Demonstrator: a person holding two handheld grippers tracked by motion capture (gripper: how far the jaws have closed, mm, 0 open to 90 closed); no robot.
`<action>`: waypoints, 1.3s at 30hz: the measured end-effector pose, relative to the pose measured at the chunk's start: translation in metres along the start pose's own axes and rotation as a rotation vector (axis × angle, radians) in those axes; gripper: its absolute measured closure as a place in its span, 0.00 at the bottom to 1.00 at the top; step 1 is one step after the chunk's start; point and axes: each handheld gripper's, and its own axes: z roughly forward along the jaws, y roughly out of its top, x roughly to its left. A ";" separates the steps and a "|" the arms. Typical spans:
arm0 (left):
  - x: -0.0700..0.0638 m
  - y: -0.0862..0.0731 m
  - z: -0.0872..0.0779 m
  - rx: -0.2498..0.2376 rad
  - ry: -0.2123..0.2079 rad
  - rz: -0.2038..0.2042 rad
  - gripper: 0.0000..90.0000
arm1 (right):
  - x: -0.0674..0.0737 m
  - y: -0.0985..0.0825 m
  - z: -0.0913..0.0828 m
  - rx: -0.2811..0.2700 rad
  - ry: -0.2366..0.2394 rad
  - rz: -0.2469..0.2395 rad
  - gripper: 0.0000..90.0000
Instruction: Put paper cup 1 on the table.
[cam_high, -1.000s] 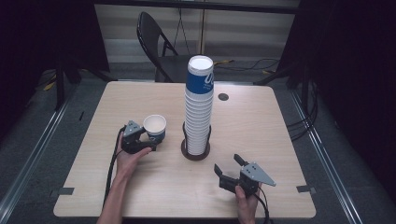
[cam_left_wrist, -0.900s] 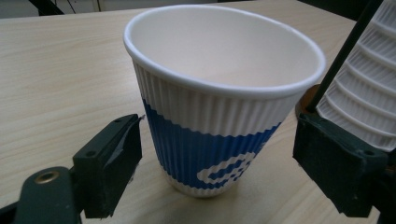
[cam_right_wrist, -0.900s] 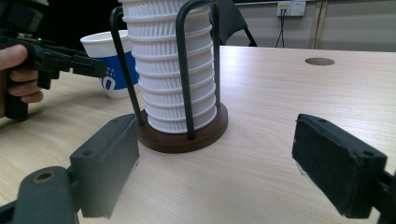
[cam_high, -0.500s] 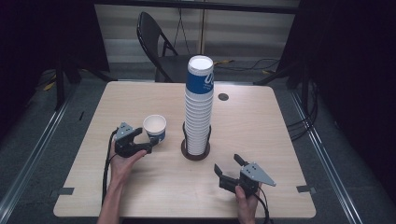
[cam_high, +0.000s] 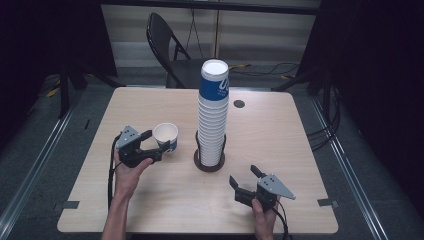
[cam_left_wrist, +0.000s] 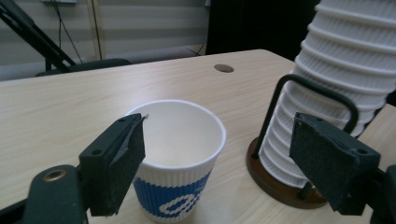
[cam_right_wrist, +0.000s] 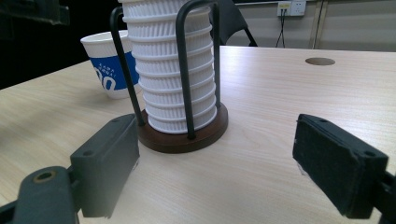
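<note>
Now left gripper (cam_high: 159, 144) open, closing around cup (cam_high: 166, 136), right gripper (cam_high: 245, 180) open, near table edge (cam_high: 200, 233).

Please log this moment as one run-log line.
left tongs: open, jaws just closing beside single cup | right tongs: open, empty | cup stack: in holder

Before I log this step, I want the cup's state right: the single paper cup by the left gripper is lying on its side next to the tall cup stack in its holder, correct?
Not quite. The single paper cup stands upright, mouth up, on the table; the left gripper view looks down into its open mouth. The rest holds: it is by the left gripper, next to the tall cup stack in its holder.
</note>
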 end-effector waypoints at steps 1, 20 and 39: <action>-0.002 0.003 -0.001 0.002 -0.016 0.013 0.20 | 0.000 0.000 0.000 0.000 0.000 0.000 0.16; -0.035 0.054 -0.018 -0.102 -0.133 0.097 0.19 | 0.000 0.000 0.000 0.001 0.000 -0.001 0.16; -0.061 0.104 -0.011 -0.152 -0.239 0.147 0.20 | 0.000 0.000 0.000 -0.005 0.000 -0.001 0.16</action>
